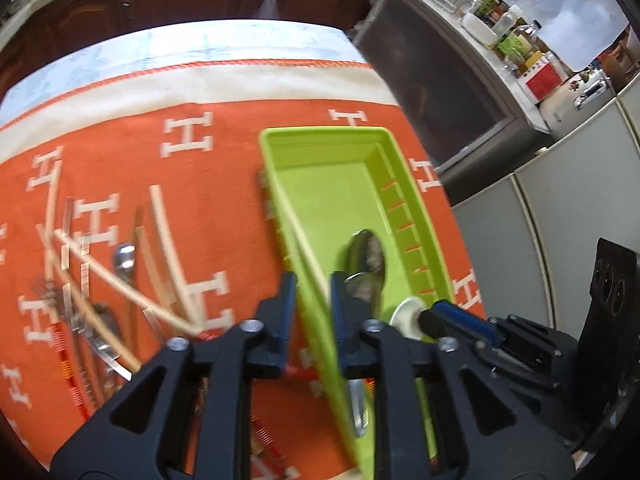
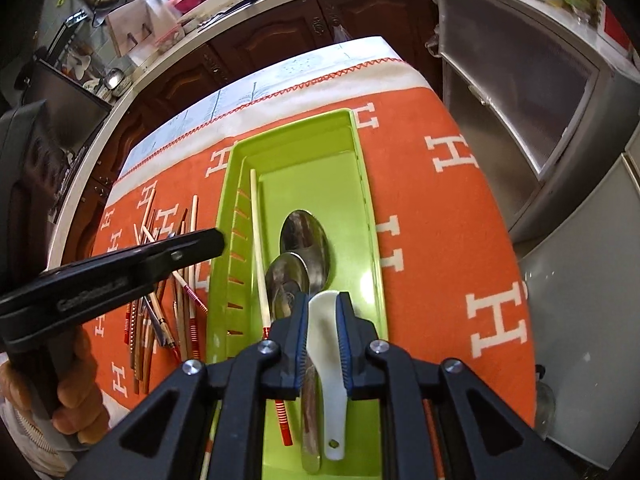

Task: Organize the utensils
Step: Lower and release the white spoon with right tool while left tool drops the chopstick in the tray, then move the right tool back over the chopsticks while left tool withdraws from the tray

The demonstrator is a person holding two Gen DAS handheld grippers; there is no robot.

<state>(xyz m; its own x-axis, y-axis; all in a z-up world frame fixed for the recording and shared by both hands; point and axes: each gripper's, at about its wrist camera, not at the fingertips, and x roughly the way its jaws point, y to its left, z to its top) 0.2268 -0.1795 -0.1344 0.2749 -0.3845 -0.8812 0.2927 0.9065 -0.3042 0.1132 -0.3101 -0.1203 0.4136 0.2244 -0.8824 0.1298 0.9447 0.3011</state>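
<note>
A lime green tray (image 2: 368,184) lies on the orange cloth and holds two metal spoons (image 2: 306,240) and one chopstick (image 2: 256,240). My right gripper (image 2: 323,304) is shut on a white ceramic spoon (image 2: 326,336), low over the tray's near end. My left gripper (image 1: 312,292) hovers over the tray's left wall (image 1: 280,184) with its jaws narrowly apart around the chopstick (image 1: 302,248); no grip on it shows. The right gripper's finger (image 1: 452,316) and the white spoon (image 1: 408,314) show in the left wrist view.
A loose pile of chopsticks and metal cutlery (image 1: 92,280) lies on the cloth (image 1: 224,200) left of the tray; it also shows in the right wrist view (image 2: 160,304). Dark cabinets (image 2: 280,36) stand beyond the table. A steel unit (image 2: 520,92) stands to the right.
</note>
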